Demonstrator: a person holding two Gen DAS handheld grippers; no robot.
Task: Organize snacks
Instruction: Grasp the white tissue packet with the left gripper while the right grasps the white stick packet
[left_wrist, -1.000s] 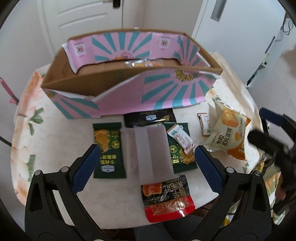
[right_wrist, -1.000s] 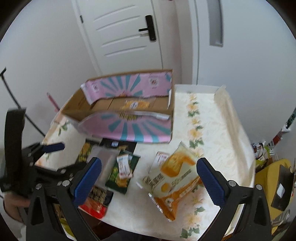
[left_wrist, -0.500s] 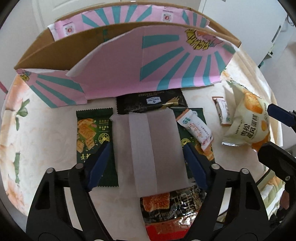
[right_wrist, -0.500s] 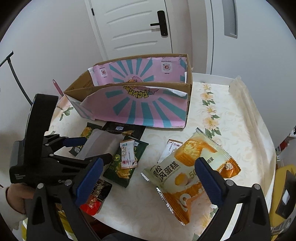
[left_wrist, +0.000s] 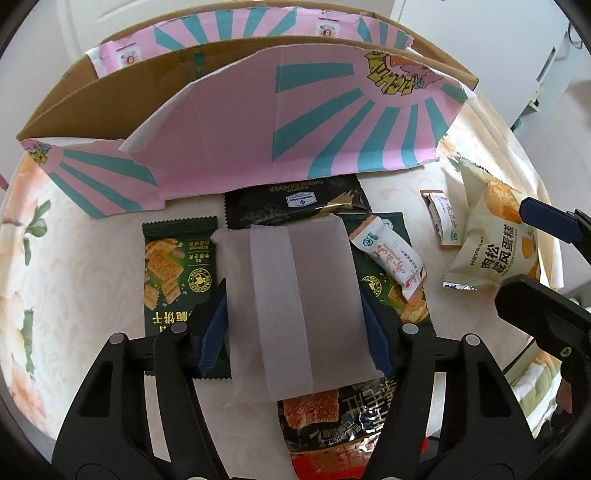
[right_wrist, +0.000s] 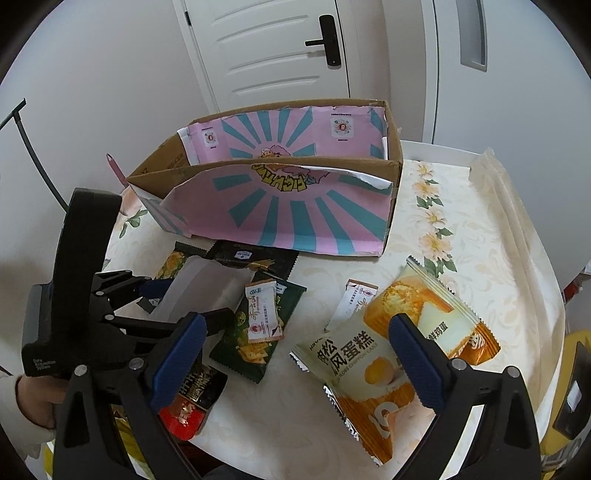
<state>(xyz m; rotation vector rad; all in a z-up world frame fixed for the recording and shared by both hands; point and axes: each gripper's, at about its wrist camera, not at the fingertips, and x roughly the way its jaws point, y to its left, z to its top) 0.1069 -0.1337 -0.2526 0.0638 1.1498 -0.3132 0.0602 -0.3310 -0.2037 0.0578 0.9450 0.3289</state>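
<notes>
While the left gripper (left_wrist: 297, 325) had been lowered since the earlier frame, its jaws had just been closing and were pinching the white frosted packet (left_wrist: 291, 295) by its two side edges. The packet lay flat over dark green cracker packs (left_wrist: 173, 273), just near of the black cracker pack (left_wrist: 295, 203) and the pink-and-teal cardboard box (left_wrist: 295, 122). The right gripper (right_wrist: 295, 360) was also brought lower than before; its jaws were spread wide, nothing pinched, with the yellow cake packet (right_wrist: 373, 354) under and between them, contact not clear. A small white sachet (right_wrist: 264, 310) was seen on a green pack, another (right_wrist: 352, 299) beside the cake packet. Bare tablecloth (right_wrist: 480, 240) was left open on the right, up to the table edge. The red-black packet (right_wrist: 192, 398) overhung the near edge.
</notes>
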